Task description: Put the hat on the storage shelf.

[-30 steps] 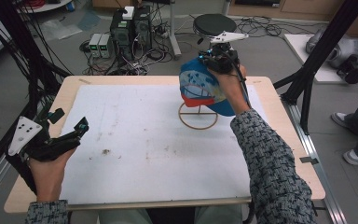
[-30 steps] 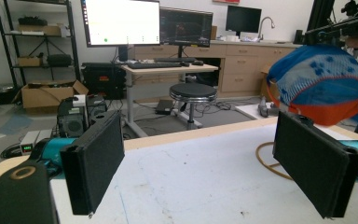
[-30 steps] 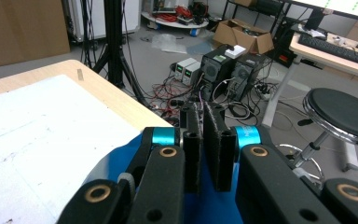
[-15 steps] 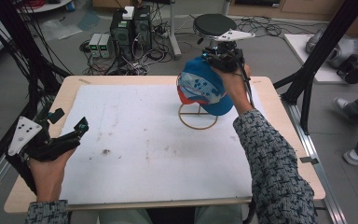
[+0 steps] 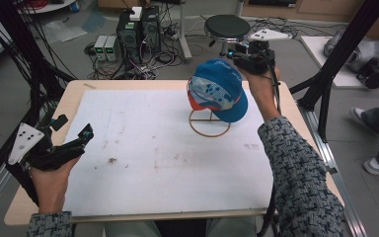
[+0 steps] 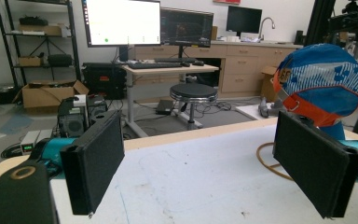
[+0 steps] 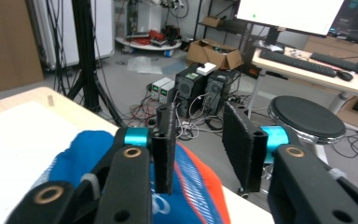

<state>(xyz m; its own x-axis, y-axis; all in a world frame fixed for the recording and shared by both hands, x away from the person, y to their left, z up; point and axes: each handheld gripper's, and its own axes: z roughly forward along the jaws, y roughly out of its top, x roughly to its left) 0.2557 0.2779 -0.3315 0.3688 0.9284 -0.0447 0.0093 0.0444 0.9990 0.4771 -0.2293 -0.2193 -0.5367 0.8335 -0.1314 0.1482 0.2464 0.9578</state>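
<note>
High view: a blue cap (image 5: 218, 94) sits on a ring stand (image 5: 209, 123) toward the far right of the white table (image 5: 143, 153). The right gripper (image 5: 234, 55) hangs just behind it; the left gripper (image 5: 74, 143) rests at the near left edge.

Left gripper view: jaws spread wide, cap (image 6: 324, 86) ahead.

Right gripper view: jaws parted, gripping nothing, over the cap (image 7: 193, 186).

Blue cap (image 5: 219, 94) sits on a wire stand (image 5: 209, 122), white table (image 5: 168, 158).
</note>
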